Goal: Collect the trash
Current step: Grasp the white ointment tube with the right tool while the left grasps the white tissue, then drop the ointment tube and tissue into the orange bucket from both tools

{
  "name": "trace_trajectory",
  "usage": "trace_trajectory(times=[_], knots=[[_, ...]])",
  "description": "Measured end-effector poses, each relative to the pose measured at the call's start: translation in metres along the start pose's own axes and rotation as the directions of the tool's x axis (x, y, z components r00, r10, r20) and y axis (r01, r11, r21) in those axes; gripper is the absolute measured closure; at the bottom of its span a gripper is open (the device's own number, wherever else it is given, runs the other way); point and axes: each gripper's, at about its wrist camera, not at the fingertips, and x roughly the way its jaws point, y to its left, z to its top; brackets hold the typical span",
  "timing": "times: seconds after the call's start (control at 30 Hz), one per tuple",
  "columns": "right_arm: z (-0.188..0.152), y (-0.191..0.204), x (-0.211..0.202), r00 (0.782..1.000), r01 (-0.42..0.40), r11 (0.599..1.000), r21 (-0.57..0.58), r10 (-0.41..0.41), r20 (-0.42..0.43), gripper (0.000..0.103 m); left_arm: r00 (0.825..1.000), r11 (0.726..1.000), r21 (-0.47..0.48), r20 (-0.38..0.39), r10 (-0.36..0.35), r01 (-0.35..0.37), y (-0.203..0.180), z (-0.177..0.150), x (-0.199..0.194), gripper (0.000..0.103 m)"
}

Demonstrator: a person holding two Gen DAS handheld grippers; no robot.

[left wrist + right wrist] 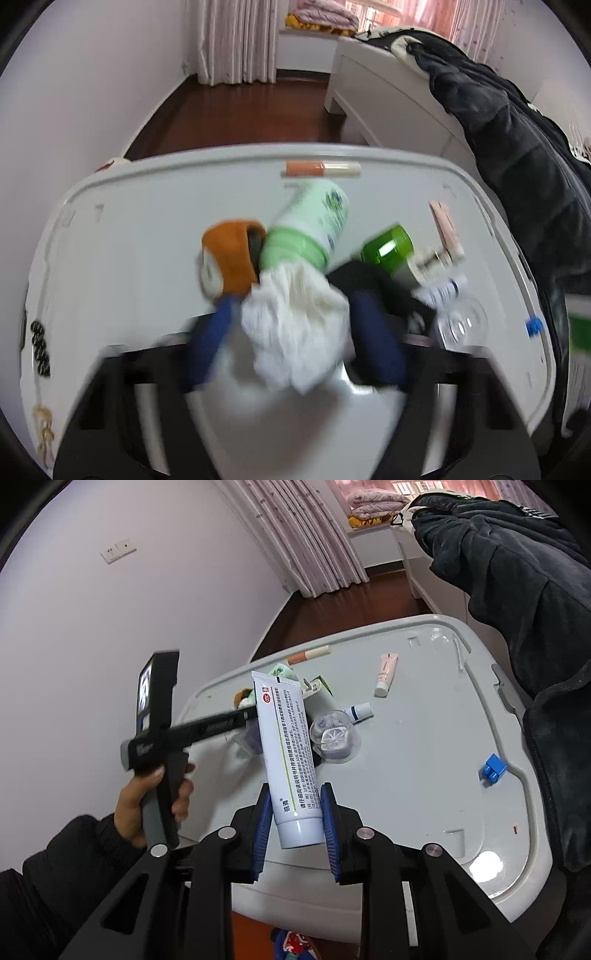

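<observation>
In the left wrist view my left gripper (293,314) has its blue pads (212,339) closed against both sides of a crumpled white tissue (295,325), just above the pale plastic lid (129,221); the picture is blurred. In the right wrist view my right gripper (295,829) is shut on the lower end of a white ointment tube (290,746), held up over the lid (424,775) with its flat end pointing away. The left gripper's black body (159,716) shows there too, held by a hand (147,805); its fingertips are hidden behind the tube.
On the lid lie a green-and-white bottle (314,225), an orange plush toy (232,254), a green-capped bottle (388,247), a pink tube (386,672), a small blue-capped tube (360,710), a clear cup (334,738), a blue brick (493,768) and an orange-cream stick (308,654). A dark jacket (517,572) hangs at right.
</observation>
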Motion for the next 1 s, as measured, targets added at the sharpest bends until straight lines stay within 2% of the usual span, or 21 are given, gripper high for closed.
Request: trace_trajectory(times=[0.07, 0.13, 0.23, 0.37, 0.47, 0.53, 0.6, 0.73, 0.87, 1.0], knots=[[0.001, 0.003, 0.004, 1.000, 0.001, 1.000, -0.013, -0.001, -0.004, 0.077, 1.000, 1.000, -0.006, 0.000, -0.004, 0.004, 0.001, -0.001, 0.002, 0.077], [0.001, 0.004, 0.006, 1.000, 0.001, 1.000, -0.013, -0.001, -0.004, 0.077, 1.000, 1.000, 0.015, 0.016, 0.002, -0.002, -0.001, -0.002, -0.002, 0.082], [0.002, 0.004, 0.003, 1.000, 0.007, 1.000, 0.001, -0.007, 0.015, 0.077, 0.999, 1.000, 0.027, 0.051, -0.015, 0.014, -0.001, -0.005, -0.026, 0.084], [0.002, 0.006, -0.001, 0.999, 0.010, 1.000, -0.001, -0.010, 0.039, 0.077, 0.991, 0.997, 0.050, 0.119, -0.057, 0.051, -0.002, -0.018, -0.091, 0.084], [-0.004, 0.010, -0.007, 0.999, -0.008, 1.000, -0.004, 0.008, 0.054, 0.077, 0.985, 0.994, 0.098, 0.160, -0.063, 0.048, -0.007, -0.045, -0.150, 0.084], [-0.015, 0.018, -0.015, 0.998, -0.015, 1.000, -0.008, 0.015, 0.064, 0.077, 0.985, 0.991, 0.126, 0.159, -0.074, 0.054, -0.010, -0.075, -0.183, 0.084], [-0.028, 0.025, -0.023, 0.998, -0.034, 0.999, -0.002, 0.034, 0.062, 0.077, 0.986, 0.989, 0.136, 0.145, -0.084, 0.064, -0.011, -0.113, -0.209, 0.084], [-0.081, 0.048, -0.047, 0.998, -0.062, 0.998, 0.008, 0.062, 0.013, 0.077, 0.994, 0.989, 0.139, 0.087, -0.066, 0.053, -0.013, -0.178, -0.223, 0.084], [-0.128, 0.070, -0.062, 0.997, -0.043, 0.999, -0.023, 0.041, -0.066, 0.077, 0.998, 0.987, 0.147, -0.011, -0.059, 0.060, -0.020, -0.237, -0.211, 0.084], [-0.162, 0.079, -0.059, 0.986, -0.009, 0.999, -0.037, 0.003, -0.165, 0.077, 0.989, 0.985, 0.130, -0.110, -0.103, 0.117, -0.027, -0.265, -0.194, 0.084]])
